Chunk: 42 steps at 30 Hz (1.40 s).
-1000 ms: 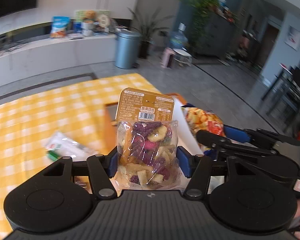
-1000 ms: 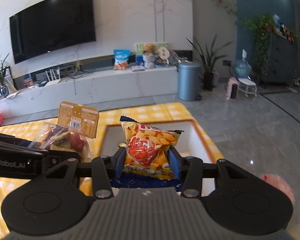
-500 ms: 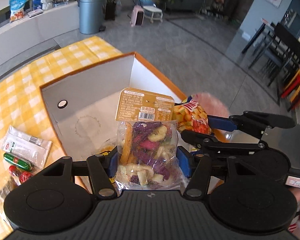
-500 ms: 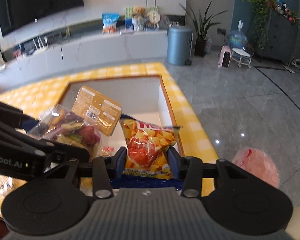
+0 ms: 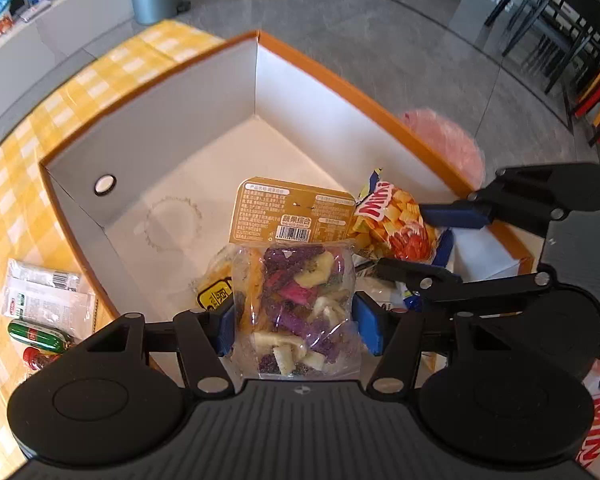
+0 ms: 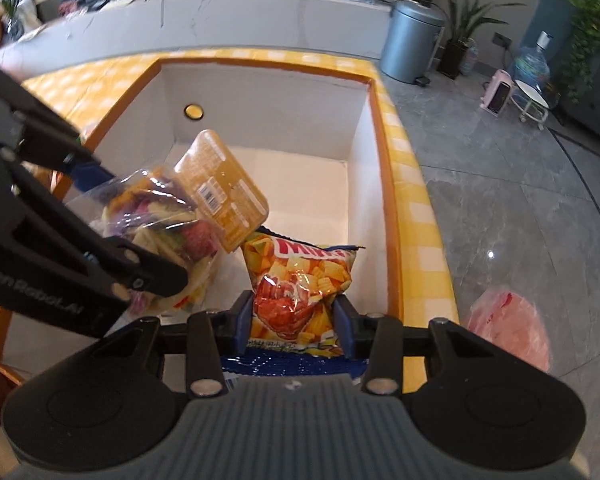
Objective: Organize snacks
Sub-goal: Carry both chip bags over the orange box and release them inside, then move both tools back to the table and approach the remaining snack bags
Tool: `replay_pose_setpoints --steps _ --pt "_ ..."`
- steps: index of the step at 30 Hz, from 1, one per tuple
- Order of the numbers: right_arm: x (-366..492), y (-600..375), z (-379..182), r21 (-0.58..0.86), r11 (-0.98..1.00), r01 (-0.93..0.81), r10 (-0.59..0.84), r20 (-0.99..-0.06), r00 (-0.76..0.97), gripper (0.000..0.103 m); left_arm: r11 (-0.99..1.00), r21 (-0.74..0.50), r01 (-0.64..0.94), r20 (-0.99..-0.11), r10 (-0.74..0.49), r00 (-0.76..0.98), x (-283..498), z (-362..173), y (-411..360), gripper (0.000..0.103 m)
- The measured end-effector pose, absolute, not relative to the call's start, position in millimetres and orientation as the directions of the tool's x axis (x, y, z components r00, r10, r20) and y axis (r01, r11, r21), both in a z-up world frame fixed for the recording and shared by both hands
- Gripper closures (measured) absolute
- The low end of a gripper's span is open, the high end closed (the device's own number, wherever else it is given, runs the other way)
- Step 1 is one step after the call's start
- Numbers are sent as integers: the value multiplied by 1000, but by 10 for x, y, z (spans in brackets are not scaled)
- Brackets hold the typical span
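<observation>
Now the left tongs (image 5: 294,322) hold a clear bag of dried fruit (image 5: 300,300), purple, pink and yellow pieces under a brown card label. Beside it, the right tongs (image 6: 294,316) pinch an orange chips bag (image 6: 300,280) with red print. Both bags hang over the white box (image 5: 180,120) with orange rim on the checkered tabletop (image 5: 16,168).

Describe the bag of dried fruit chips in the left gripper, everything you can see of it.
The fruit bag is a clear, crinkly plastic pouch of purple, pink, yellow and pale chips, topped by a gold card header printed with text and a barcode. The left gripper pinches its lower half between blue pads, header pointing away, over the white box. In the right wrist view its header overlaps the top corner of the chips bag; contact is unclear.
</observation>
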State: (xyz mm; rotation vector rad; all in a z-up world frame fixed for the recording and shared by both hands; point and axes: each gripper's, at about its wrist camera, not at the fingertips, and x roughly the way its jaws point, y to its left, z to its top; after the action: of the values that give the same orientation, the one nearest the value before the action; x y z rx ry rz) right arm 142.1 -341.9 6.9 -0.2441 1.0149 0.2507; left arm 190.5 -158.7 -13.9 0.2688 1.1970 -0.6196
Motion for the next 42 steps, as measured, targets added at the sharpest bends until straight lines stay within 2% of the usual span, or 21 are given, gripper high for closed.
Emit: replay_pose_setpoints --steps 5,11,19,21,22,24,25,33,35,42 --pt "1420 -3341 93 -158 910 -384 68 -855 514 61 800 -110 589 -939 -279 203 1930 -236 -1603 35" --pt "1323 -3291 175 -273 864 -422 21 -819 573 49 774 -45 631 -944 -239 226 1895 -260 -1678 33" --pt "1301 -3322 202 -291 857 -426 8 -819 574 47 741 -27 671 -929 -267 257 1823 -104 -1645 16" --pt "1304 -3335 235 -285 860 -424 14 -816 578 47 737 -24 675 -925 -273 264 1799 -56 -1633 17" --pt "1297 -3335 254 -284 860 -423 15 -815 579 47 738 -25 675 -923 -276 268 1790 -33 -1626 23" --pt "1276 -3327 286 -287 859 -424 18 -811 585 45 740 -19 672 -920 -276 279 1774 10 -1611 28" --pt "1264 -3319 305 -295 857 -422 14 -807 590 41 740 -15 672 -918 -277 285 1767 30 -1606 30" --pt "1170 -3302 574 -280 880 -383 40 -761 647 36 752 18 659 -868 -315 384 1533 313 -1439 30" --pt "1135 -3286 646 -261 896 -359 52 -740 670 33 762 29 646 -847 -325 421 1455 392 -1367 30" --pt "927 -3076 745 -222 934 -281 73 -651 756 33 834 42 551 -766 -327 553 1219 576 -1057 30"
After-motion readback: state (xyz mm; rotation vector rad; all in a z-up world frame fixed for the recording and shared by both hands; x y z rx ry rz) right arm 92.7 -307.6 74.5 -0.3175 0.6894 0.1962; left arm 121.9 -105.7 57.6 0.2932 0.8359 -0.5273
